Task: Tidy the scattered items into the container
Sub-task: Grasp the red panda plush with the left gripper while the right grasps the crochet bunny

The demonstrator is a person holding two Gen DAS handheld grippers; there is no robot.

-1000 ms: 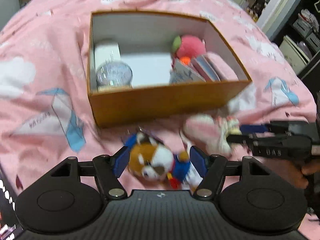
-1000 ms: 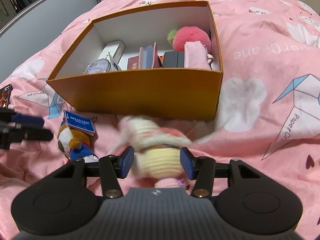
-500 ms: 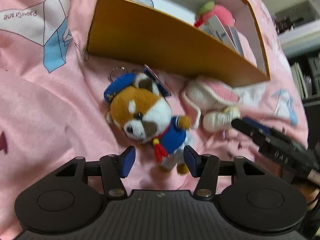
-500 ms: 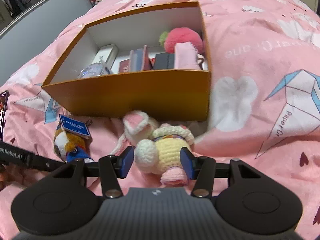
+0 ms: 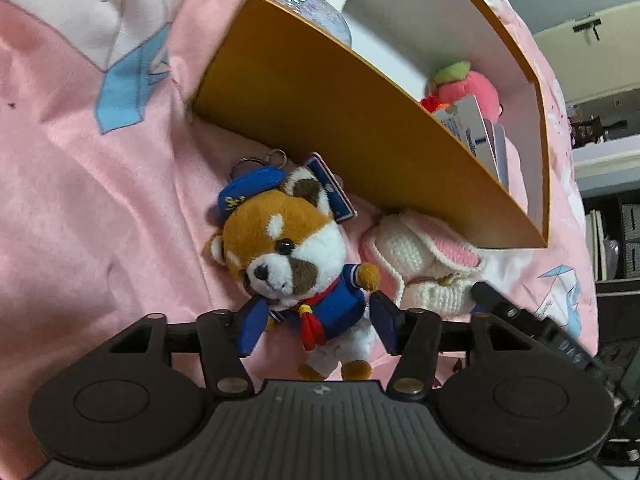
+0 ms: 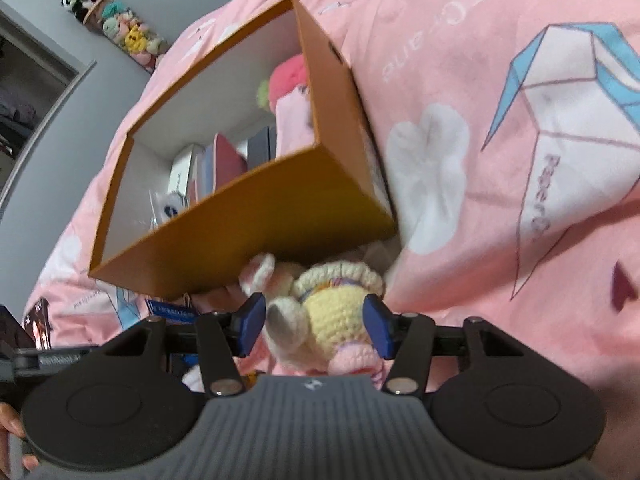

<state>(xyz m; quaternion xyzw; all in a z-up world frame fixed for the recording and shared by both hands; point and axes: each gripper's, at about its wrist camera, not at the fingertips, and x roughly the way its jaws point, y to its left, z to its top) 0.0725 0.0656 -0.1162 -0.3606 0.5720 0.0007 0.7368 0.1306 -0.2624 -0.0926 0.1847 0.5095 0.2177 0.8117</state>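
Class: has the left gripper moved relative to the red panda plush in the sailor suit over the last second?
Yes. The left gripper has closed in on the red panda plush, whose body now sits between its open fingers.

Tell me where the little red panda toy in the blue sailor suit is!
In the left wrist view, the plush red panda in a blue sailor suit lies on the pink bedspread, in front of the orange cardboard box, between the left gripper fingers, beside the crocheted white bunny.

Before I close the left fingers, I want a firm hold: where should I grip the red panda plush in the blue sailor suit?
Grip the red panda plush across its blue torso, coming from its feet. It lies face up, and the open left gripper already straddles that narrow waist below the bulky head.
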